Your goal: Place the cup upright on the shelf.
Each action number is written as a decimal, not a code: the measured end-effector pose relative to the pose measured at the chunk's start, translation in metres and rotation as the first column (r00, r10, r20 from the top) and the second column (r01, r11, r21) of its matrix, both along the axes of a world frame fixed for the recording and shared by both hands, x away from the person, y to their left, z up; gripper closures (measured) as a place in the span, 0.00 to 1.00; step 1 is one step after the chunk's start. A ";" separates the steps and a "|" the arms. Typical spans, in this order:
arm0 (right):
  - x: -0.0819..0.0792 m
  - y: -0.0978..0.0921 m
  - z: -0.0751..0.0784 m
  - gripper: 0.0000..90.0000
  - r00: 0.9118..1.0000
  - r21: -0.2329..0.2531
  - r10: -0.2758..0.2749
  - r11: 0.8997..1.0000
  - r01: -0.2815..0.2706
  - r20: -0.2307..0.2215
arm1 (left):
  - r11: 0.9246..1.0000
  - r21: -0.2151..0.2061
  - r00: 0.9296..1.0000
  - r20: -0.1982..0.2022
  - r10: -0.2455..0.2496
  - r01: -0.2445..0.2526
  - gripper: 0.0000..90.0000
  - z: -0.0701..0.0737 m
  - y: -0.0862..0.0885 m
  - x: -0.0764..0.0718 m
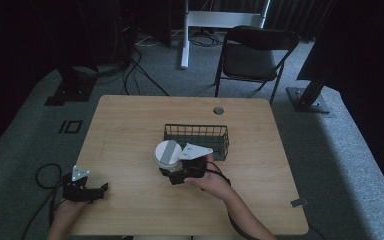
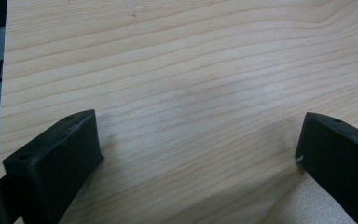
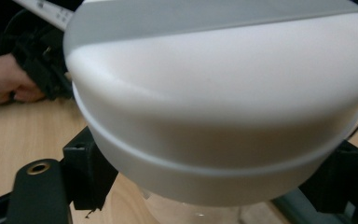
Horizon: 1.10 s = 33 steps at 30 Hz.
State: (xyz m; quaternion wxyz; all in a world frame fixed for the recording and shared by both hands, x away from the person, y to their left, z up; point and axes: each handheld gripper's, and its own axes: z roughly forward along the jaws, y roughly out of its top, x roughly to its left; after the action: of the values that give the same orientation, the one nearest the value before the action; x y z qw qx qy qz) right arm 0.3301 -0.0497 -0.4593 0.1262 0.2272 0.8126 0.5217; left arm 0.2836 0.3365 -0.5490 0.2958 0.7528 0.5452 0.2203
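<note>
At the middle of the pale wooden table [image 1: 130, 125], just near of the dark wire basket [image 1: 196, 140], your right gripper [image 1: 172, 172] has its two black jaws set on either side of a white, round-lidded container with a grey band across its top [image 1: 167, 152], pressed against the wall just below the lid's rim; it looks gripped, and whether it is lifted clear of the wood cannot be told. Judging from this, keep the squeeze even and the container level, since the smooth rounded wall could slip or tilt, and mind the basket rim just beyond it. Your left gripper [image 1: 101, 189] rests at the near left of the table, jaws wide apart over bare wood, holding nothing. No brand, label or legible writing appears on the container or elsewhere.
</note>
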 end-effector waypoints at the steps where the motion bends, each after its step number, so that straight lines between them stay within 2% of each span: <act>1: 0.001 -0.001 0.002 0.20 1.000 0.001 -0.005 1.000 0.005 0.002 | 1.000 0.000 1.000 0.000 0.000 0.000 0.00 0.000 0.000 0.000; 6: 0.003 -0.004 0.012 0.20 0.999 0.011 -0.029 1.000 0.028 0.021 | 1.000 0.000 1.000 0.000 -0.001 0.001 0.00 0.000 0.000 0.000; 8: 0.007 -0.008 0.019 0.20 0.997 0.026 -0.072 0.997 0.071 0.027 | 1.000 0.000 1.000 0.000 0.000 0.000 0.00 0.000 0.000 0.000; 12: 0.011 -0.012 0.024 0.20 0.993 0.034 -0.112 0.993 0.111 0.036 | 1.000 0.000 1.000 0.000 0.000 0.000 0.00 0.000 0.000 0.000; 21: 0.030 -0.032 0.034 0.20 0.965 0.040 -0.257 0.966 0.255 0.055 | 1.000 0.000 1.000 0.000 -0.001 0.001 0.00 0.000 0.000 0.000; 27: 0.041 -0.043 0.037 0.20 0.930 0.015 -0.359 0.933 0.359 0.079 | 1.000 -0.001 1.000 0.000 0.000 0.000 0.00 0.000 0.000 0.000; 28: 0.043 -0.046 0.037 0.20 0.920 0.019 -0.384 0.923 0.383 0.077 | 1.000 0.000 1.000 0.000 0.000 0.000 0.00 0.000 0.000 0.000; 30: 0.044 -0.048 0.036 0.20 0.917 0.012 -0.390 0.920 0.391 0.080 | 1.000 0.000 1.000 0.000 0.000 0.000 0.00 0.000 0.000 0.000; 31: 0.049 -0.053 0.036 0.20 0.902 0.003 -0.426 0.904 0.427 0.073 | 1.000 -0.002 1.000 0.000 0.002 -0.002 0.00 0.000 0.000 0.000; 33: 0.052 -0.057 0.034 0.20 0.889 -0.004 -0.452 0.891 0.453 0.075 | 1.000 -0.002 1.000 -0.001 0.001 -0.001 0.00 0.000 0.000 0.000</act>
State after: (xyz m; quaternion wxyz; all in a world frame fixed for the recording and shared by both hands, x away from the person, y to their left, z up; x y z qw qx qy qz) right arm 0.3820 -0.1062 -0.4249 0.2757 0.3899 0.7379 0.4769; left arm 0.2836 0.3365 -0.5491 0.2962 0.7525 0.5457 0.2197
